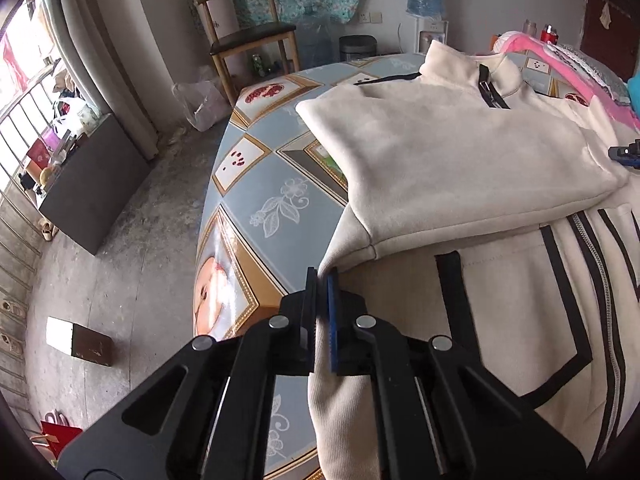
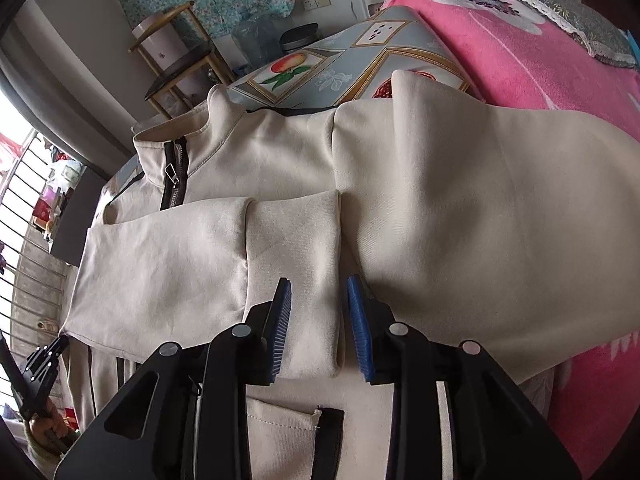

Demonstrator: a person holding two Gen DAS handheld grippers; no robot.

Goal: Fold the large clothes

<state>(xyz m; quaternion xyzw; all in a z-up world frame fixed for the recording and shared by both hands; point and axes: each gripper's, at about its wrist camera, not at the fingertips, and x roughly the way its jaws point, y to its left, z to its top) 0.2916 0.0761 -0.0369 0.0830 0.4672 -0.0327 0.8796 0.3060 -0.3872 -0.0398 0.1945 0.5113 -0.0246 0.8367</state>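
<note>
A table (image 1: 256,200) with a fruit-and-flower patterned cover is lying ahead of and below both grippers, carrying a cream jacket (image 1: 460,152) with black trim that is spreading across most of its top. A pink blanket (image 2: 520,60) is lying beyond the jacket, to the right of the right gripper. One sleeve (image 2: 160,256) is lying folded across the chest, its cuff (image 2: 294,280) resting directly ahead of the right gripper (image 2: 318,312), whose blue-padded jaws are standing wide apart on either side of the cuff without pressing it. The other sleeve (image 2: 480,220) is lying just right of that gripper, running out toward the blanket. The left gripper (image 1: 322,300) is pinching the jacket's side edge, its jaws closed on a fold of fabric at the table's near rim. A wooden chair (image 1: 248,36) is standing far ahead and left of the left gripper, against the wall. The collar zip (image 1: 490,94) is showing ahead and right of the left gripper, partly undone.
</note>
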